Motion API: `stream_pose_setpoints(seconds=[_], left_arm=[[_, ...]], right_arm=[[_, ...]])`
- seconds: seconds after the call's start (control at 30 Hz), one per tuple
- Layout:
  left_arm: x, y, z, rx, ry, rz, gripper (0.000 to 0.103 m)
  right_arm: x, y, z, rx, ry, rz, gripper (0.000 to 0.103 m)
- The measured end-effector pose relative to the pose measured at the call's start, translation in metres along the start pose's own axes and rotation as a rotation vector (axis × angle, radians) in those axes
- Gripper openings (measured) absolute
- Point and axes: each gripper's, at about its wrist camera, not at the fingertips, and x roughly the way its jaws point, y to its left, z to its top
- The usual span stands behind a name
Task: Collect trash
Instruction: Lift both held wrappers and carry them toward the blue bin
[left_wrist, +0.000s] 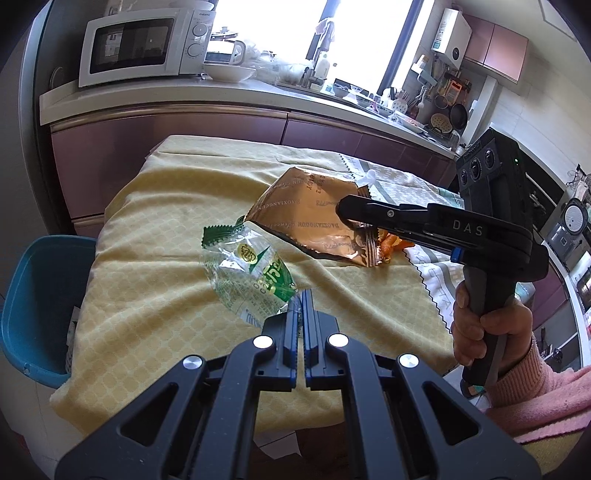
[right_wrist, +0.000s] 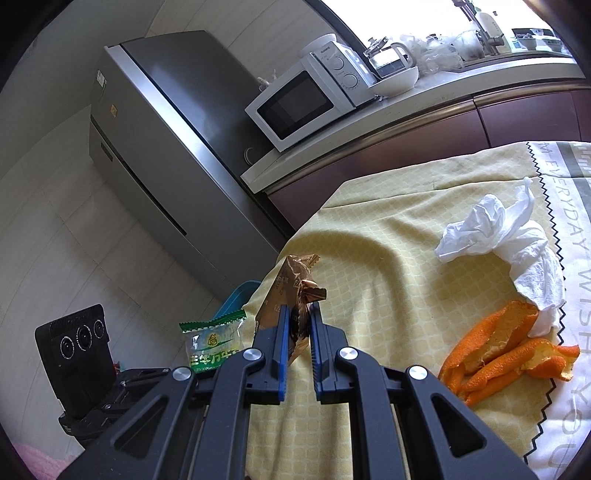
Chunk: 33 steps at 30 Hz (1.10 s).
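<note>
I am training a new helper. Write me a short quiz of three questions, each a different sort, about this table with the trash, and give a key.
1. True or false: the right gripper is shut on the shiny gold-brown foil snack bag.
2. Which thing does the left gripper hold? A) the crumpled white paper tissue B) the clear plastic wrapper with green print C) the curled orange peel pieces
3. Fill in: the blue plastic bin stands beside the table, below the edge of the ______ checked tablecloth.

Key: 1 true; 2 B; 3 yellow.
</note>
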Motion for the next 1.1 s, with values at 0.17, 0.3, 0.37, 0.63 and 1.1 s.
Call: stream_pose_setpoints(seconds=[0.17,0.3,0.37,0.63,1.1], left_arm=[[-0.007,0.008,-0.002,-0.01,-0.001,0.02,0.003],[-0.013,0.016,-0.005,-0.018,-0.004,0.04,0.003],[-0.016,0.019,-0.006,-0.023,-0.007,0.05,0.003],[-0.029,0.035,-0.006,-0.038,-0.025,0.087,0.003],[-0.049,0.06,-0.007,-0.07,-0.047,0.148,0.003]], right_arm=[[0.009,0.006,0.001,-0.006,0.015,0.012,0.01],[0.016,0.01,0.003,-0.01,0.025,0.023,0.01],[0.02,0.013,0.003,-0.016,0.029,0.027,0.01],[0.036,0.024,0.007,-0.033,0.048,0.05,0.01],[0.066,0.049,0.007,-0.071,0.093,0.092,0.01]])
